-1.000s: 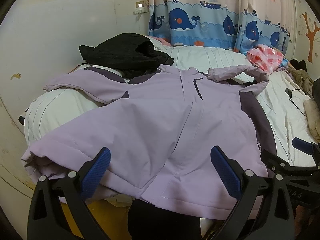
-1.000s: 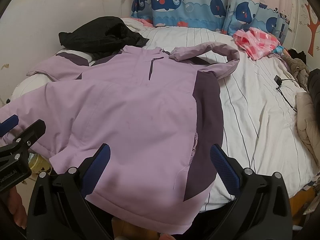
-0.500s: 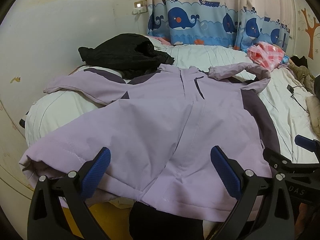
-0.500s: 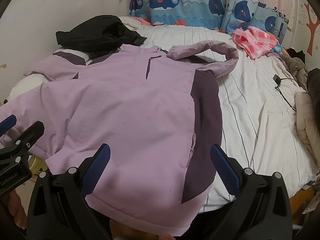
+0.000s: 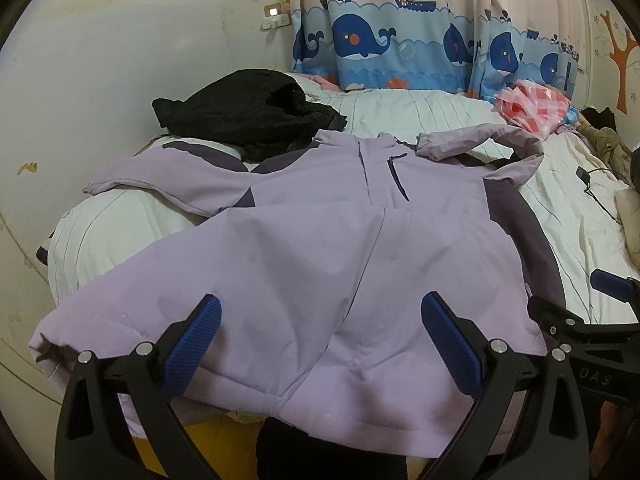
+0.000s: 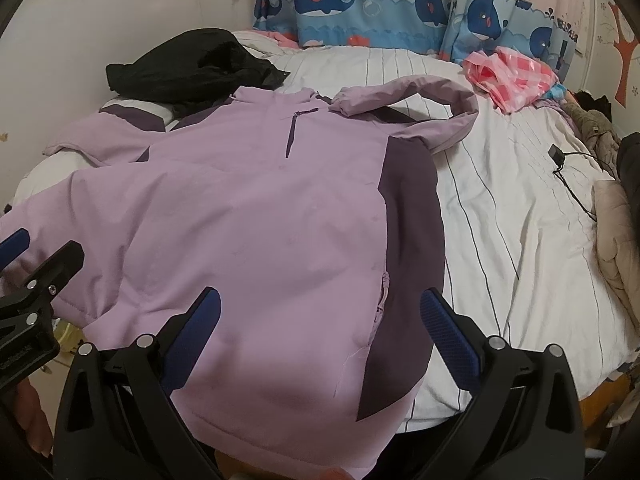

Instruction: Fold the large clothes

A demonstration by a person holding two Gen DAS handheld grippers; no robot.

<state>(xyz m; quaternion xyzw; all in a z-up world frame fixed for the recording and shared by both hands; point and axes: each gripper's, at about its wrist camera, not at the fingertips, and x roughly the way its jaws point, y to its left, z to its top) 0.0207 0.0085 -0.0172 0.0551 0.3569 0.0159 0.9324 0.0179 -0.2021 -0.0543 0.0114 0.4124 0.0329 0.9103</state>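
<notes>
Right now the bed [image 5: 432, 120], in its white striped sheet, is filling most of both my views, running from the lower edge up to the whale curtain [image 5: 400, 44] across the top. Lying spread across the middle of the frame is the lilac jacket [image 5: 320, 248], front up, collar toward the top, dark purple panel running down its right side [image 6: 412, 208]. One sleeve is reaching toward the left edge of the left view, the other is curling in an arc at upper right. Its hem is hanging over the near edge of the bed at the bottom of the frame. A black garment [image 5: 248, 116] is sitting in the upper left, touching the jacket's shoulder. A pink checked cloth [image 6: 508, 76] is lying at upper right, well apart from the jacket. I am holding my left gripper [image 5: 320, 340] and my right gripper [image 6: 320, 332] over the hem, both with jaws spread wide and gripping nothing
</notes>
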